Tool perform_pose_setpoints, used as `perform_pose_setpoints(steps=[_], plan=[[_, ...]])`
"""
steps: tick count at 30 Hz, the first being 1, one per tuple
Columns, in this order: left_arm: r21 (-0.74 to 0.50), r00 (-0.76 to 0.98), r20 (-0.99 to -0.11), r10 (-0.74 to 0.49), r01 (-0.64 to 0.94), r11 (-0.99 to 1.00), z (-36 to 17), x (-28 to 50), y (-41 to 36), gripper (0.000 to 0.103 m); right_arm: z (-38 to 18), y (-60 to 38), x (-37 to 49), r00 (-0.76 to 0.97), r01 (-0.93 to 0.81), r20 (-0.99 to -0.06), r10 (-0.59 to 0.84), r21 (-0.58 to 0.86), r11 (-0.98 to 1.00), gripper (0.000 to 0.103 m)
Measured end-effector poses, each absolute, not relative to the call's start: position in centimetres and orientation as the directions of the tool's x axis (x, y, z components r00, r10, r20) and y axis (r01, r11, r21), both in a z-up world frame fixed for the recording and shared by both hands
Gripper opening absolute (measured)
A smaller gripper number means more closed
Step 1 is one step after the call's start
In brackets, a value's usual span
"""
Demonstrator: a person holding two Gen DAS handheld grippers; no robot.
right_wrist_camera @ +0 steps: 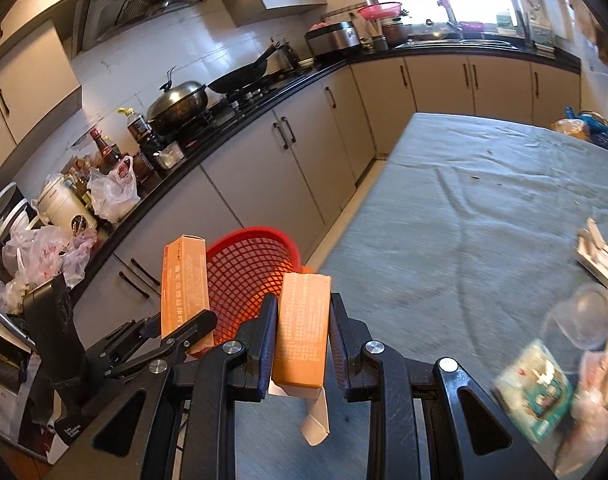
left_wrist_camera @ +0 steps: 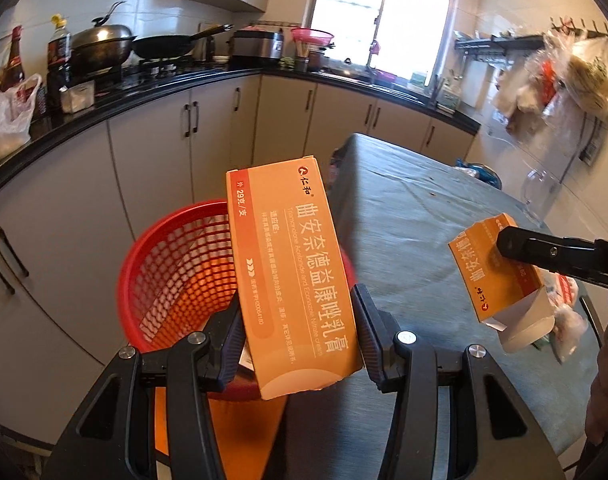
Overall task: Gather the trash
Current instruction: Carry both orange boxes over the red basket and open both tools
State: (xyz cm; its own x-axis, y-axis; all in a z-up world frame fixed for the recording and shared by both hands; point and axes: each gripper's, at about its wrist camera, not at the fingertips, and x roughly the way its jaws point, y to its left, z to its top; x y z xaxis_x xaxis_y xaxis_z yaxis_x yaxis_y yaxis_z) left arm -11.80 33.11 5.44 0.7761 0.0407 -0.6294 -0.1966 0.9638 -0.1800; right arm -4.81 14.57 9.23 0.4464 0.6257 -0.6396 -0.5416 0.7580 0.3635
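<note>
My left gripper point(left_wrist_camera: 296, 312) is shut on a long orange medicine box point(left_wrist_camera: 288, 264) and holds it over the near rim of a red mesh basket point(left_wrist_camera: 176, 272) beside the table. My right gripper point(right_wrist_camera: 300, 320) is shut on a second orange box point(right_wrist_camera: 302, 336) with an open white end flap, above the table's edge. In the right wrist view the left gripper point(right_wrist_camera: 184, 332) with its box point(right_wrist_camera: 184, 292) is at the left, in front of the basket point(right_wrist_camera: 252, 272). In the left wrist view the right gripper's finger point(left_wrist_camera: 551, 252) and its box point(left_wrist_camera: 499, 276) are at the right.
A grey-green cloth covers the table point(right_wrist_camera: 463, 208). More litter lies at its right edge: a green packet point(right_wrist_camera: 535, 388), a clear plastic cup point(right_wrist_camera: 583, 320) and white wrappers point(right_wrist_camera: 599, 256). Kitchen cabinets point(left_wrist_camera: 152, 152) and a black counter with pots and bottles run behind the basket.
</note>
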Motion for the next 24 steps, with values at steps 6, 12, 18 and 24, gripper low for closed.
perform_pose_setpoints(steps=[6, 12, 18, 24], plan=[[-0.19, 0.76, -0.647, 0.053, -0.228, 0.955, 4.3, -11.0, 35.5, 0.049, 8.8, 17.9, -3.9, 0.415, -0.561, -0.656, 0.631, 0.362, 0.745, 0.027], [-0.2, 0.744, -0.666, 0.055, -0.248, 0.948, 3.3, -9.9, 37.1, 0.049, 8.4, 21.2, -2.7, 0.389, -0.576, -0.665, 0.638, 0.365, 0.731, 0.027], [-0.212, 0.731, -0.68, 0.058, -0.271, 0.939, 2.2, -8.8, 38.7, 0.049, 7.8, 23.9, -1.2, 0.377, -0.579, -0.662, 0.648, 0.378, 0.722, 0.027], [-0.216, 0.716, -0.696, 0.055, -0.281, 0.935, 1.1, -8.0, 39.6, 0.049, 5.7, 26.2, 0.2, 0.353, -0.569, -0.689, 0.633, 0.378, 0.73, 0.027]])
